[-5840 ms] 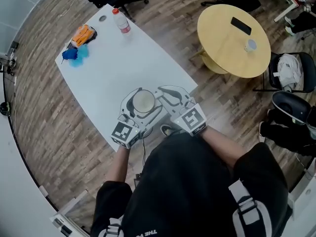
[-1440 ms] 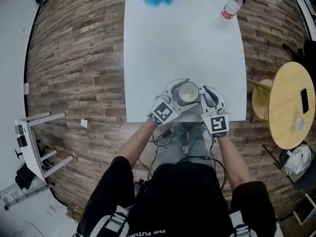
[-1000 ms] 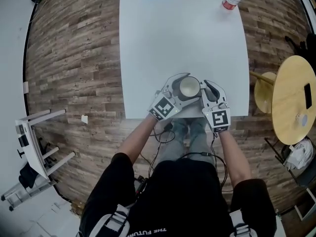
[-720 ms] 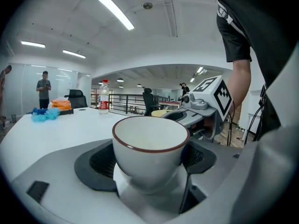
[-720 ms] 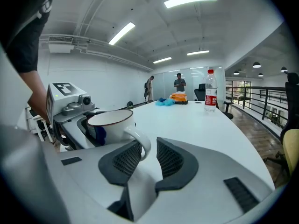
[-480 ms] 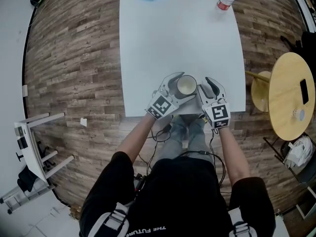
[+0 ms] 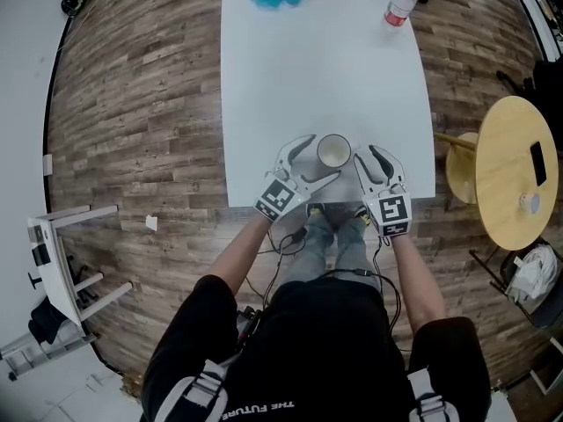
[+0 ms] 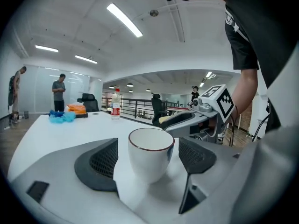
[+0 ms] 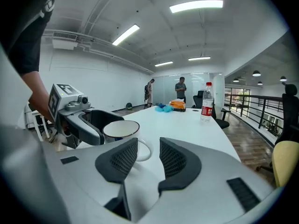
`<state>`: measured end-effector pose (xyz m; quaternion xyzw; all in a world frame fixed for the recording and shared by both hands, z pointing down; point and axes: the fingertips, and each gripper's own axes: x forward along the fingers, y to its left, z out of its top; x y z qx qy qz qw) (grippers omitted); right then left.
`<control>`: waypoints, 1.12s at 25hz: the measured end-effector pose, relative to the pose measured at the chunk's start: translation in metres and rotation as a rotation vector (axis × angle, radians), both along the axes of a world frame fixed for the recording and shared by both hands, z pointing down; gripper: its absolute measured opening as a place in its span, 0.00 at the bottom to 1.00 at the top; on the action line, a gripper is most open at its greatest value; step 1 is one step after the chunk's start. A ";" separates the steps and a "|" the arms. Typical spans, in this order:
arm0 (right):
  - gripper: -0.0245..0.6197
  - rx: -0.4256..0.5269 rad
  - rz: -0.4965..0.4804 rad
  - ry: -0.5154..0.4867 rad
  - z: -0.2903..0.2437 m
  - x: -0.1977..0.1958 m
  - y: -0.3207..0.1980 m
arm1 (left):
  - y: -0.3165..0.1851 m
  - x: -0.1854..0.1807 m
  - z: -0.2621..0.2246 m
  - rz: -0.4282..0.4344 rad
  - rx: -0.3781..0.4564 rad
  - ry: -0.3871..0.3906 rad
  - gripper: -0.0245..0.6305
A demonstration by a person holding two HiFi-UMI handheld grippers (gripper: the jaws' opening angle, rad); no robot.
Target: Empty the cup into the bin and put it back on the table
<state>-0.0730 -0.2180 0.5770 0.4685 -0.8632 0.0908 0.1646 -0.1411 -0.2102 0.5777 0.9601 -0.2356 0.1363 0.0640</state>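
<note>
Head view shows the cup [image 7: 333, 151] upright on the table [image 7: 325, 69], free between the left gripper's [image 7: 314, 158] spread jaws, while the right gripper's [image 7: 376, 158] jaws have just been opening, the handle [image 9: 144, 149] just ahead of them and unpinched: a letting-go, I judge, so both should back off without nudging it.

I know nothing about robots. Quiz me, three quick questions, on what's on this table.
1. True or false: the left gripper is squeezing the cup.
2. The cup stands: A) on the table, near the person's edge; B) on the floor; C) on the round yellow table.
3. Fill in: the bottle has a ___ cap.
Key: 1 false, its jaws stand clear of the cup; 2 A; 3 red.
</note>
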 end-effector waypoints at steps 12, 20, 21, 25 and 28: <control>0.20 0.181 0.057 -0.140 -0.140 -0.002 0.044 | 0.032 -0.058 -0.151 -0.380 0.155 0.043 0.28; 0.06 0.240 -0.052 -0.237 -0.197 -0.023 0.057 | 0.037 -0.028 -0.211 -0.459 0.209 0.129 0.07; 0.06 0.243 -0.056 -0.236 -0.200 -0.022 0.056 | 0.038 -0.024 -0.212 -0.457 0.206 0.131 0.07; 0.06 0.258 -0.048 -0.211 -0.203 -0.017 0.049 | 0.034 -0.015 -0.215 -0.456 0.209 0.135 0.07; 0.06 0.266 -0.051 -0.186 -0.203 -0.015 0.047 | 0.031 -0.013 -0.218 -0.459 0.217 0.136 0.07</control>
